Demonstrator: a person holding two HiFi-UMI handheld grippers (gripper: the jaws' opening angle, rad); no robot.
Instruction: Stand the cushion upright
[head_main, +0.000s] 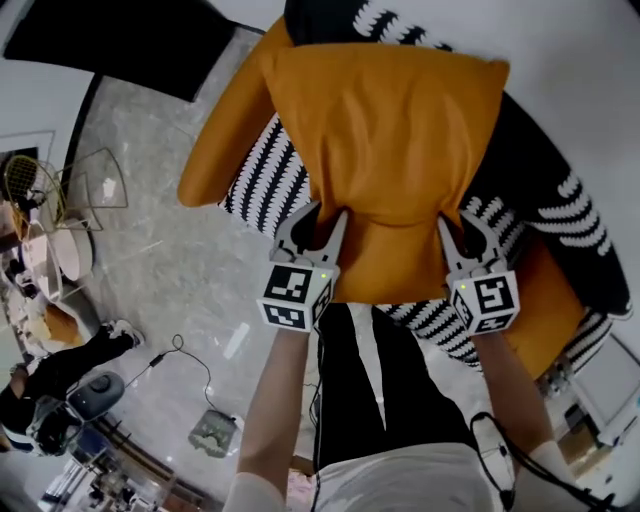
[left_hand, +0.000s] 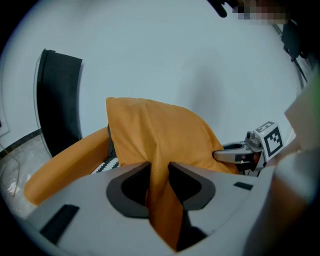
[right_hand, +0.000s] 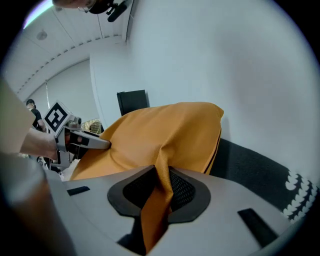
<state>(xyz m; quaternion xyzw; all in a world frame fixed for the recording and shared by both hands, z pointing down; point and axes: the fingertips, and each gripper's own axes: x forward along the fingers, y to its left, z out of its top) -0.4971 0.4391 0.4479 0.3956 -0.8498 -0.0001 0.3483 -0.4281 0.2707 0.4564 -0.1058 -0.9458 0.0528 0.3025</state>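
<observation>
Two grippers hold one orange cushion (head_main: 390, 150) by its near edge in the head view; the left gripper (head_main: 320, 218) pinches a fold near one corner, the right gripper (head_main: 462, 228) a fold near the other; the cushion spreads out beyond both sets of fingers, over a striped cushion (head_main: 262, 175) and a dark sofa (head_main: 545, 150); grey floor (head_main: 150, 270) lies to the left.

In the left gripper view the jaws are clamped on a pleat of orange fabric running down between them; the cushion's bulk stands just ahead of the fingers against a pale wall (left_hand: 175, 50); the right gripper bites the same edge off to the right.

In the right gripper view the jaws likewise squeeze a fold of the cushion; its bulk sits ahead and to the left of the fingers; the left gripper grips its far left edge; the sofa's dark back shows to the right.
</observation>
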